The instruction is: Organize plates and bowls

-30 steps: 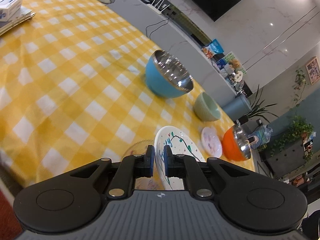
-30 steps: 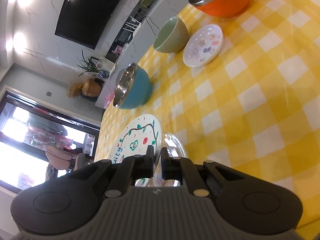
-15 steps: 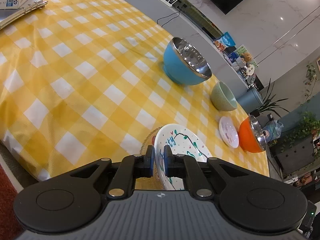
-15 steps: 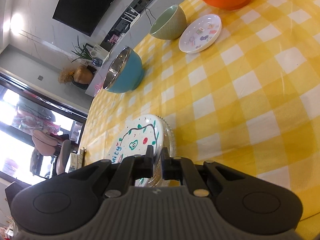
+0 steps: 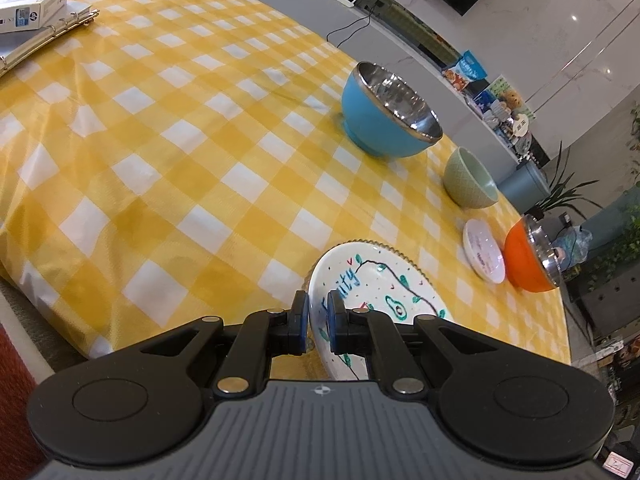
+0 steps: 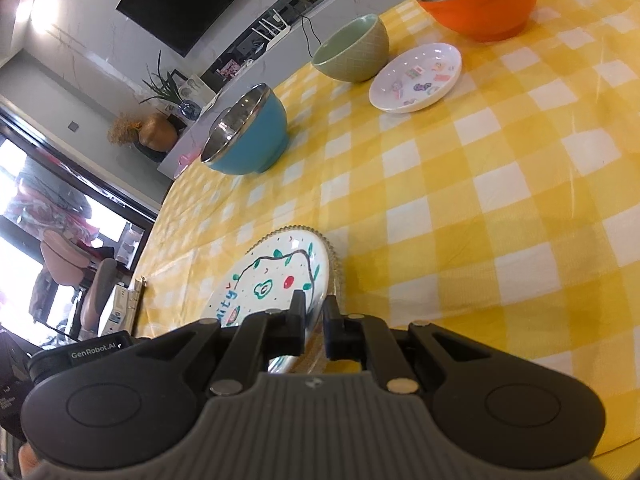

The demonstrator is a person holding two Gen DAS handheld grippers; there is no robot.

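The left tool is clamped on the near rim of the painted white plate; the right tool grips the opposite edge, where a beaded clear glass plate lies under the painted one. The pair sits low over the yellow checked surface. Farther off stand a blue bowl, a green bowl, a small white dish and an orange bowl.
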